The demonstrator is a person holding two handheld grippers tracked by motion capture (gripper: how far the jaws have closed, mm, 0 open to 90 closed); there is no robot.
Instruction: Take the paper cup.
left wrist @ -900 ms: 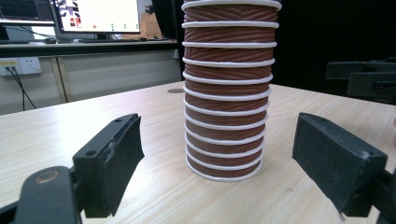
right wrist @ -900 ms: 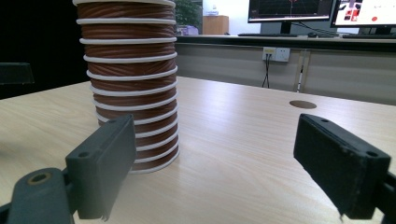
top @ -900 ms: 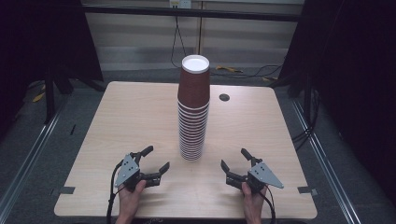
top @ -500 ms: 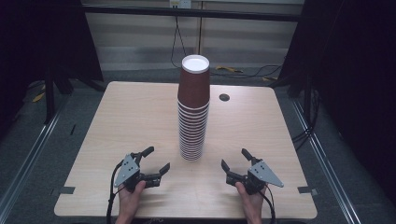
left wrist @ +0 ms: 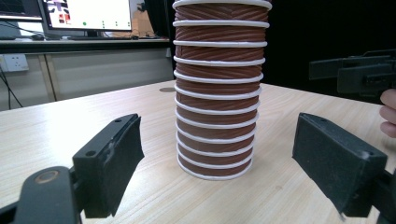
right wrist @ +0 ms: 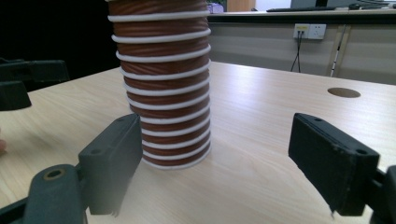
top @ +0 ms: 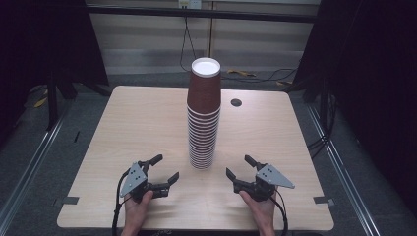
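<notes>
High view: left claw (top: 165, 168) and right claw (top: 237, 167) both rest on the desk (top: 123, 128) near its front edge, jaws spread wide, nothing between them. The tall stack of brown paper cups (top: 203, 115) stands upright at mid-desk, between and just beyond both claws, untouched.
</notes>
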